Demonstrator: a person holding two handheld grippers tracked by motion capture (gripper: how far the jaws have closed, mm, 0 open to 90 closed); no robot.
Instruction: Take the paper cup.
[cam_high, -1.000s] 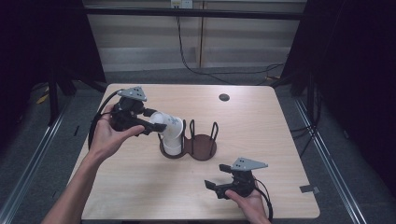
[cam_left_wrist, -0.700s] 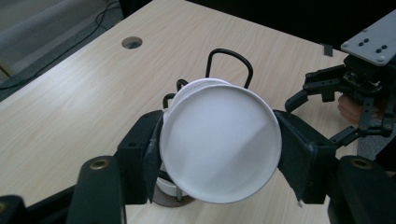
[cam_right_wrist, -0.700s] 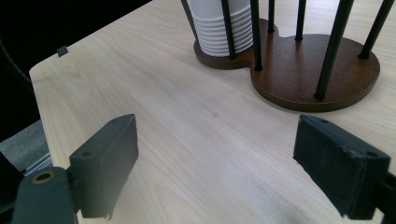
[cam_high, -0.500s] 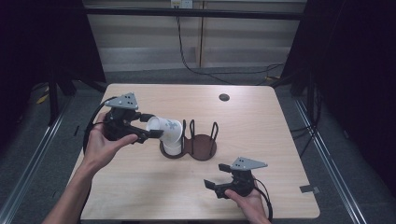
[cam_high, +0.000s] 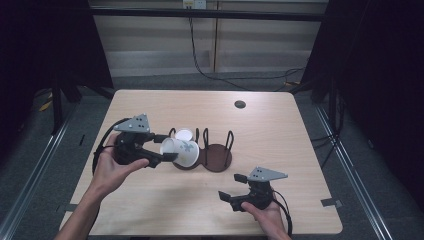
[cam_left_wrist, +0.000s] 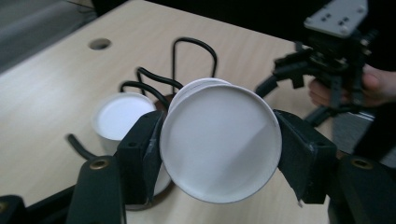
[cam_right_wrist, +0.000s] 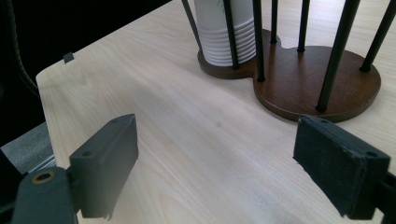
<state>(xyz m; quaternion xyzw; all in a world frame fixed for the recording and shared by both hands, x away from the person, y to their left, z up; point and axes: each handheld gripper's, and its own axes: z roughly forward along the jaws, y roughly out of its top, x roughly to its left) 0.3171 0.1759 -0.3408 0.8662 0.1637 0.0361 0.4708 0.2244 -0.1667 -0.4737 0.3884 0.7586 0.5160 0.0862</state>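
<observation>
My left gripper (cam_high: 167, 148) is shut on a white paper cup (cam_high: 181, 151) with a grey pattern, held tipped on its side just above the table. In the left gripper view the cup's bottom (cam_left_wrist: 220, 147) faces the camera between both jaws. Behind it a stack of white cups (cam_high: 184, 134) stands in the left bay of a dark brown holder (cam_high: 217, 156) with black wire loops. My right gripper (cam_high: 231, 187) rests near the table's front edge, open, with nothing between its jaws. In its view the stack (cam_right_wrist: 224, 32) and the holder's base (cam_right_wrist: 317, 79) lie ahead.
The light wooden table (cam_high: 300, 145) has a round cable hole (cam_high: 240, 104) at the back right. The holder's right bay holds nothing. The right hand and its gripper (cam_left_wrist: 327, 56) appear beyond the cup in the left gripper view. Dark floor and rails surround the table.
The left gripper has pulled the cup off the stack and drawn it toward the person, tipping it further onto its side. The right gripper has stayed put.
</observation>
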